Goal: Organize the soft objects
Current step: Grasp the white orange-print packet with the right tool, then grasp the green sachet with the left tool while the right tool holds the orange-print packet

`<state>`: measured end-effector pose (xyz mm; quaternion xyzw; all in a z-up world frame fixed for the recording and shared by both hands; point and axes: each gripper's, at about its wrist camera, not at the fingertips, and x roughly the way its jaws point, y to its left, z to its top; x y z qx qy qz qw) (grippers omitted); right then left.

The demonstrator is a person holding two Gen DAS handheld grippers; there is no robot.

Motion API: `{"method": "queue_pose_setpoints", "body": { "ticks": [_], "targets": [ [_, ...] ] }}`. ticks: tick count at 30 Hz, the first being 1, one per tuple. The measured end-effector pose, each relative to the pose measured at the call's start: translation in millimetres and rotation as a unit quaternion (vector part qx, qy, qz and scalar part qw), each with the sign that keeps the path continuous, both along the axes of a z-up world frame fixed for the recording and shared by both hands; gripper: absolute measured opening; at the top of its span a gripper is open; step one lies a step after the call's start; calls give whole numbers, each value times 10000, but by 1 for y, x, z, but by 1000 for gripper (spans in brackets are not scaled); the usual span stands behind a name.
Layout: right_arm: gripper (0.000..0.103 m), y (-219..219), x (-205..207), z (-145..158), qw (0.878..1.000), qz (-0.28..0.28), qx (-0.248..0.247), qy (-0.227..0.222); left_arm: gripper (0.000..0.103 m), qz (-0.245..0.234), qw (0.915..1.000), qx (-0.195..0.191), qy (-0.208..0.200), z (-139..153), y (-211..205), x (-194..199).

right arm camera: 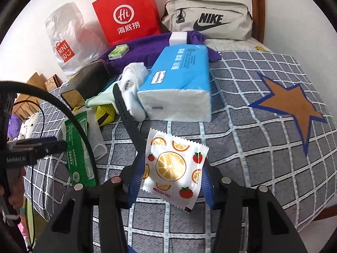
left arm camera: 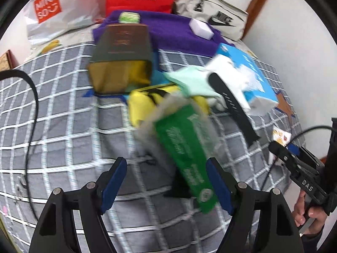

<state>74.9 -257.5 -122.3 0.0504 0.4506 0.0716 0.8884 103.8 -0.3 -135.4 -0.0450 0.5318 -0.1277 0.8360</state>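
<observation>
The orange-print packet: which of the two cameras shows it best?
The right wrist view. There the orange-print packet fills the foreground, sharp and fully visible between the right tool's blue pads. The left wrist view shows only a small corner of it at the far right, mostly hidden behind that tool.

Both grippers are black plastic with blue ribbed pads on the inner faces of the fingers; left gripper [left arm camera: 166, 181], right gripper [right arm camera: 171, 181]. Behind each set of jaws sit four round silver pivot screws on black triangular linkage arms. Markings: white "DAS" lettering along the right gripper's side, white "Genrobot.AI" on the left gripper's body; thin black cables [left arm camera: 33, 113] trail from both units.
</observation>
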Motion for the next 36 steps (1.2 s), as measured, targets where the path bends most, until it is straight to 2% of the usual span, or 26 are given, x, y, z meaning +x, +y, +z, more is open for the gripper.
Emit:
{"method": "queue_pose_setpoints", "body": {
  "ticks": [6, 8, 9, 12, 15, 17, 19, 20, 24, 28, 31, 33, 36],
  "targets": [
    [49, -10, -3, -1, 9999, -65, 120, -52, 77, 207, 9996, 63, 164, -9, -25, 4],
    [49, -12, -2, -4, 9998, -74, 173, -20, 77, 362, 9987, 217, 298, -16, -31, 11],
    [49, -13, -2, -5, 9998, -82, 199, -7, 78, 436, 9981, 329, 286, -18, -34, 13],
    [49, -13, -2, -7, 9998, -50, 210, 26, 78, 577, 9977, 341, 89, -15, -34, 16],
    [50, -13, -3, -7, 9997, -29, 261, 30, 77, 495, 9979, 423, 0, -18, -32, 16],
    [50, -13, -4, -7, 9996, -29, 268, 20, 72, 436, 9985, 316, -37, -17, -28, 13],
    [50, -14, -4, -7, 9996, -39, 295, 4, 61, 367, 9991, 195, -43, -15, -22, 9],
    [50, -14, -5, -6, 9995, -34, 300, -4, 60, 331, 9994, 129, -49, -14, -19, 7],
    [50, -13, -4, -5, 9997, -7, 238, -17, 59, 367, 9991, 128, -165, -10, -6, 1],
    [50, -13, -1, -7, 9998, 7, 189, 4, 59, 451, 9989, -106, -111, -17, 0, -5],
    [50, -14, 1, -10, 9997, -7, 219, 64, 59, 493, 9985, -47, -211, -19, -5, -9],
    [50, -14, 1, -11, 9996, 4, 254, 90, 59, 593, 9981, -26, -182, -19, -6, -10],
    [51, -13, 0, -10, 9997, 15, 224, 89, 59, 789, 9967, -199, 48, -18, -6, -11]
  ]
}}
